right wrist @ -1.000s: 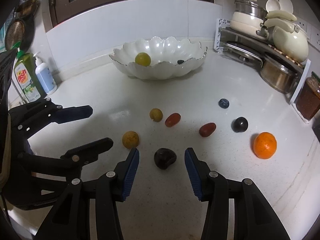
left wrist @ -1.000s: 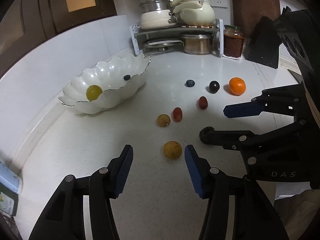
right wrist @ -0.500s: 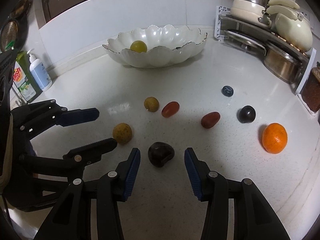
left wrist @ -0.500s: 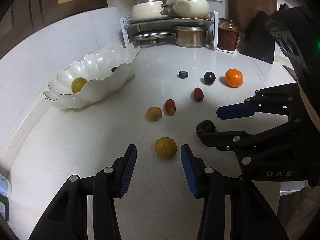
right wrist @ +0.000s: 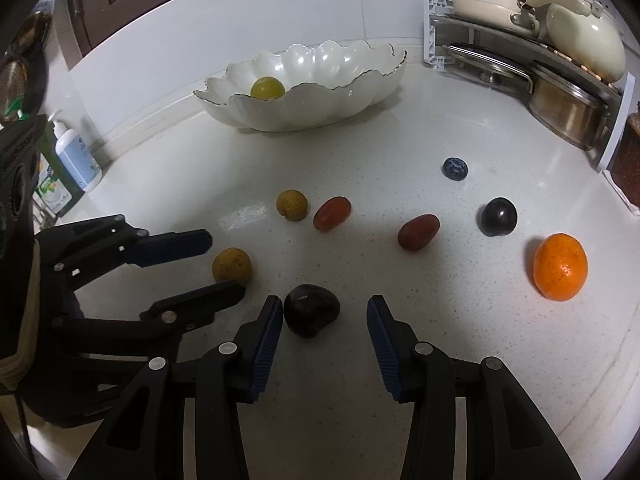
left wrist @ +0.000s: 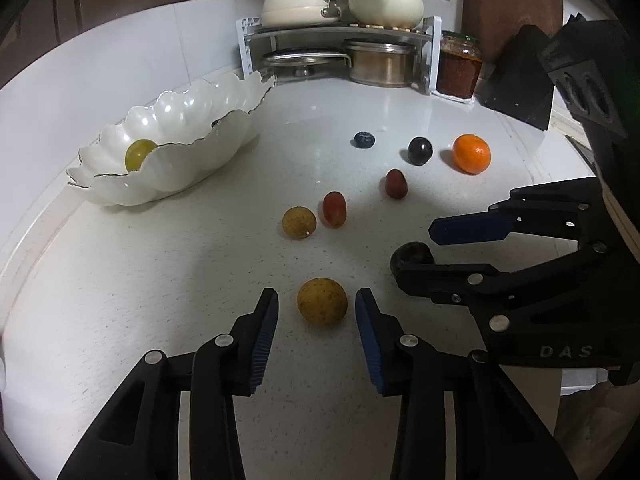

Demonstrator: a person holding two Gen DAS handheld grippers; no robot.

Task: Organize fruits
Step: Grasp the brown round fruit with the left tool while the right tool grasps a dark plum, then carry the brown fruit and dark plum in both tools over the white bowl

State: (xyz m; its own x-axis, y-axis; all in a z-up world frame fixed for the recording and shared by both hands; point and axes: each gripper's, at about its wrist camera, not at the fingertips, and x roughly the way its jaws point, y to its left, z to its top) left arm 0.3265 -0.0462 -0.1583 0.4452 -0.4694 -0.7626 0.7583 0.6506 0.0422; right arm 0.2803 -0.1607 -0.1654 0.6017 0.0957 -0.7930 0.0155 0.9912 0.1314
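Both tools released. Left tool [left wrist: 316, 312] straddles the speckled yellow-brown round fruit [left wrist: 322, 300]; right tool [right wrist: 323, 318] sits off-centre on the dark wrinkled fruit [right wrist: 311, 310], left pad touching. Closing could roll it across the white speckled surface [right wrist: 360, 152].

Glossy white scalloped bowl [left wrist: 180, 160], speckled stone-like counter [left wrist: 160, 280], shiny steel pot [left wrist: 378, 64] (lid too), dull-skinned yellow fruit [left wrist: 322, 300].

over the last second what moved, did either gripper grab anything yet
Both grippers advanced. The left gripper now straddles the tan fruit; the right gripper straddles the dark fruit, whose left side is at one finger. Neither has closed. The fruits and the bowl stayed put.
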